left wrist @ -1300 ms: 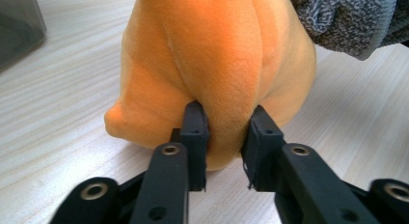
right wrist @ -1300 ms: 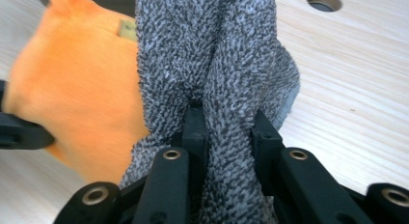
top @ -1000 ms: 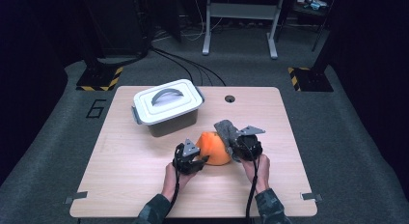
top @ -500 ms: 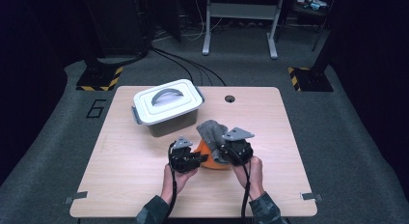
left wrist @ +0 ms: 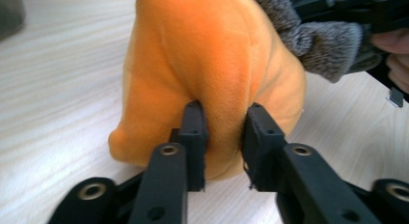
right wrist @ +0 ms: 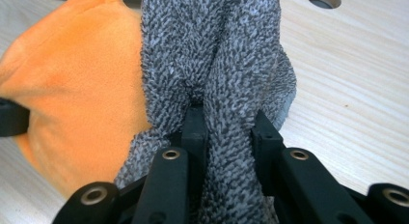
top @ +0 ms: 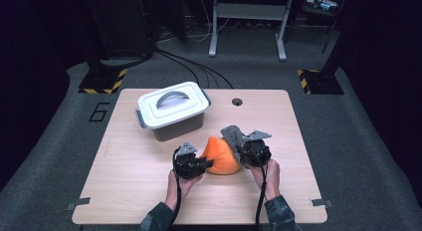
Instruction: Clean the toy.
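Note:
An orange plush cloth [top: 221, 156] stands bunched up on the table's near middle, with a grey knitted cloth [top: 233, 135] draped over its right side. My left gripper [top: 205, 164] comes at it from the left. Its jaws pinch a fold of the orange cloth [left wrist: 207, 55] and have just been opening slightly, with the fold still pressed between the left gripper's [left wrist: 224, 120] pads. My right gripper [top: 244, 151] is shut on the grey cloth [right wrist: 212, 45], which bulges up around the right gripper's [right wrist: 226, 115] jaws beside the orange cloth [right wrist: 82, 89].
A white lidded box [top: 171, 109] with a grey handle stands behind and left of the cloths. A round cable hole [top: 237, 101] sits near the wooden table's [top: 124, 191] far edge. Bare tabletop lies to the left, right and front of the hands.
Half a second ago the right gripper and grey cloth stood further left over the orange cloth; now they are back to the right. The left gripper has stayed put.

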